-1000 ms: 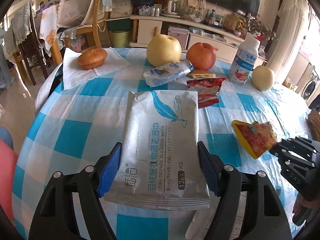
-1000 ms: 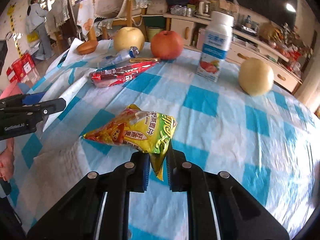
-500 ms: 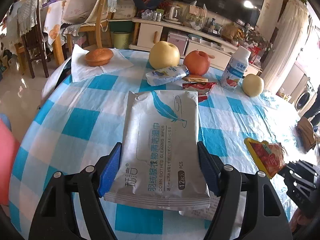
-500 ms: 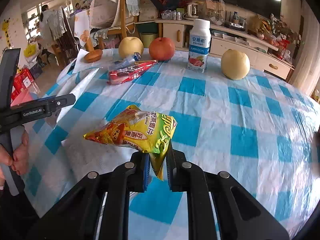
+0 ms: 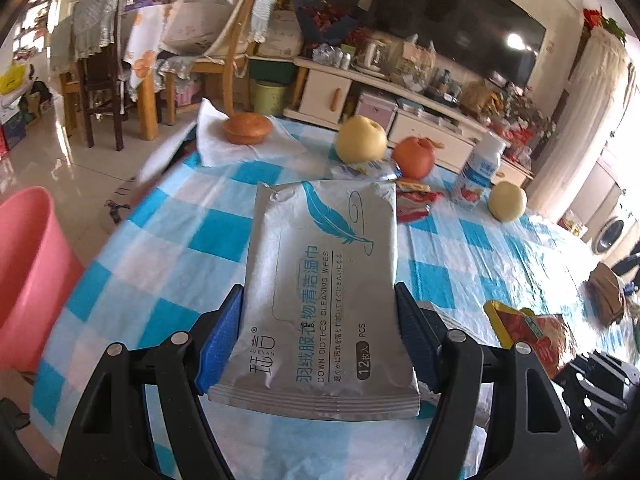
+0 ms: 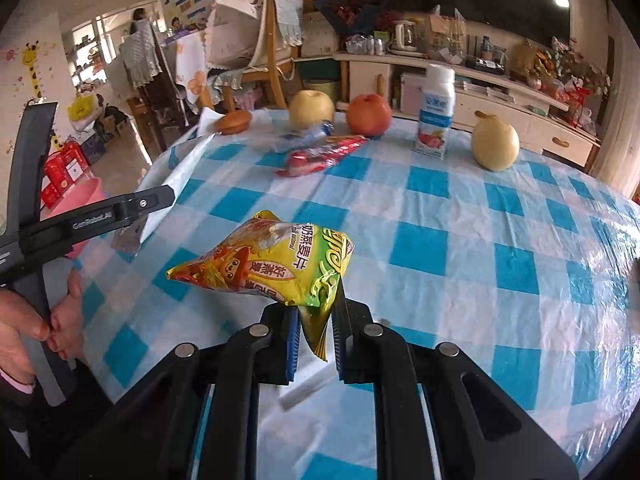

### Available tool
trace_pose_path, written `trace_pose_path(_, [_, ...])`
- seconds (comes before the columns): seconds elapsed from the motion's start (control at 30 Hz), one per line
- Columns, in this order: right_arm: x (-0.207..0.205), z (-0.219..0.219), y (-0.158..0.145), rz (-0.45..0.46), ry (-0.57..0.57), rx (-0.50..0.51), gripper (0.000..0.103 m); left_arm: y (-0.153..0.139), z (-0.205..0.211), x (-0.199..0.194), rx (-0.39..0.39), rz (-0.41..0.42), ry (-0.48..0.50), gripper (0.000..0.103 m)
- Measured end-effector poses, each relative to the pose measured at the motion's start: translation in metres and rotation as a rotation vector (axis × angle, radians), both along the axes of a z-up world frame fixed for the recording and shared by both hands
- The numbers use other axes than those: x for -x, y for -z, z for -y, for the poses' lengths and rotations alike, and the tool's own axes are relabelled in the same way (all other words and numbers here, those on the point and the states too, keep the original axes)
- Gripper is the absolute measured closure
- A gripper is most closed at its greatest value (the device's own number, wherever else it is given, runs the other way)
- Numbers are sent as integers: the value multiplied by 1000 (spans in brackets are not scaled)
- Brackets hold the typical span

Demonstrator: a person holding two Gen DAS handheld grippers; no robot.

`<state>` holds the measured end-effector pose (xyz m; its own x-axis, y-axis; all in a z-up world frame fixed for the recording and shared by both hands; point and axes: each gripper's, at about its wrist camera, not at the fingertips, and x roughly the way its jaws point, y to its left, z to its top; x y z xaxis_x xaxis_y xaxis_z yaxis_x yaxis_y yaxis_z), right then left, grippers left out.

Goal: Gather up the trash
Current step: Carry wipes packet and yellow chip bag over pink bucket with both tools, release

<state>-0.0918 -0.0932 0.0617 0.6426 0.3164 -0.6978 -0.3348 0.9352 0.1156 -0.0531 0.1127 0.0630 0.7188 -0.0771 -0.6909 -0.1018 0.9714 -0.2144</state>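
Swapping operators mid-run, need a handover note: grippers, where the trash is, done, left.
Left gripper: shut on the wipes pack, held off the table.
Right gripper: shut on a corner of the yellow snack bag, also lifted.
Pink bin sits on the floor off the table's left edge.
Done: two pieces picked up.
Left: drop both in the bin, likely; then the red wrapper and blue-white wrapper by the fruit.

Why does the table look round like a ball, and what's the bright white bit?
Left wrist view: the fisheye lens bends the checked tablecloth, and window light whitens its right side. Right wrist view: same bending; glare on the right; the red wrapper is blurred.
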Motion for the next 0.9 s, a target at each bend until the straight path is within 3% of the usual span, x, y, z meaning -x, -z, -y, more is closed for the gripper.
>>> trace_pose_path(0.43, [4,-54,-17,31,-90,-22,88,-26,-49,10,35,83,-121,30])
trace_pose_path(0.9, [-14,-166,-51,68,-295,-94,88,-47,-143,29,11,134,-421,30])
